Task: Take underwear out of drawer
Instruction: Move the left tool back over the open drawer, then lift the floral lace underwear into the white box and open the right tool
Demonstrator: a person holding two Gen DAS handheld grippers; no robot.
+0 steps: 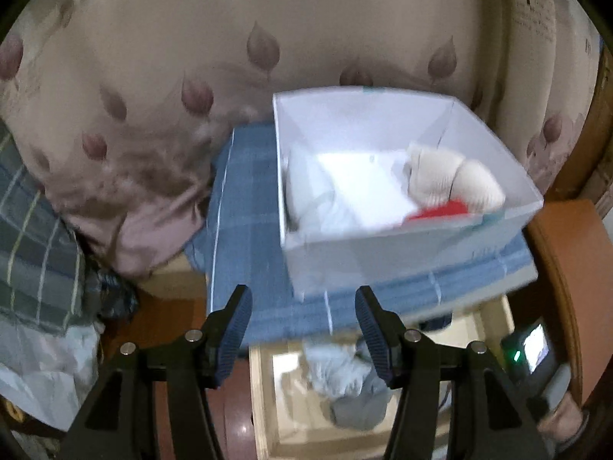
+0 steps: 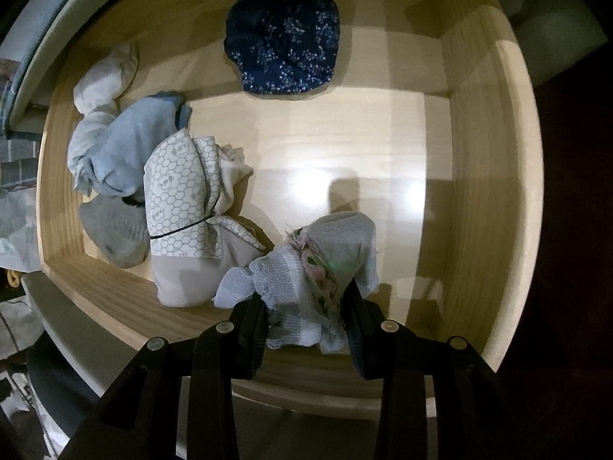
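In the right wrist view my right gripper is shut on a pale grey knitted garment with pink threads, held over the near side of the open wooden drawer. Inside lie a dark blue flowered bundle, a white hexagon-patterned bundle, a light blue piece, a grey piece and a white piece. In the left wrist view my left gripper is open and holds nothing, above the drawer and short of a white box with a beige bundle, white cloth and something red.
The white box stands on a blue checked cloth at the bed's edge. A beige leaf-print quilt fills the back, with a green checked pillow at the left. A small lit screen shows at the right by brown furniture.
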